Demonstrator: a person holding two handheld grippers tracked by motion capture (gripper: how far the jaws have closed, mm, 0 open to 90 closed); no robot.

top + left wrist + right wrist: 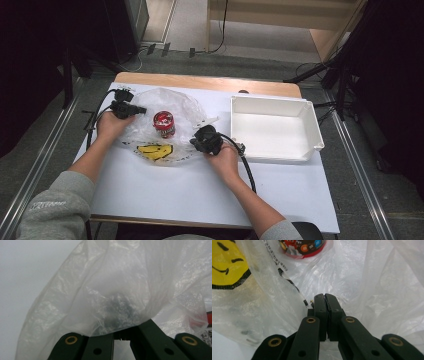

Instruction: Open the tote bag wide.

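A person sits at a table covered in white, holding a black gripper in each hand. A clear plastic bag with a yellow smiley face printed on it lies spread out on the left half of the table, and a small red candy tub stands upright in the middle of it, seemingly inside the bag. To the right, well apart from the bag, sits an open white bin.

The left gripper is at the bag's left edge. In the left gripper view, the plastic bag rises in a crumpled fold over the jaws and hides their tips; the jaws stand close together with film bunched above them, so the gripper looks clamped on the bag, though the tips themselves cannot be seen.

The right gripper is at the bag's right edge, near the smiley face. In the right gripper view its jaws are pressed together with a thin edge of the bag pinched between them. The right gripper points toward the candy tub, with the smiley face off to one side
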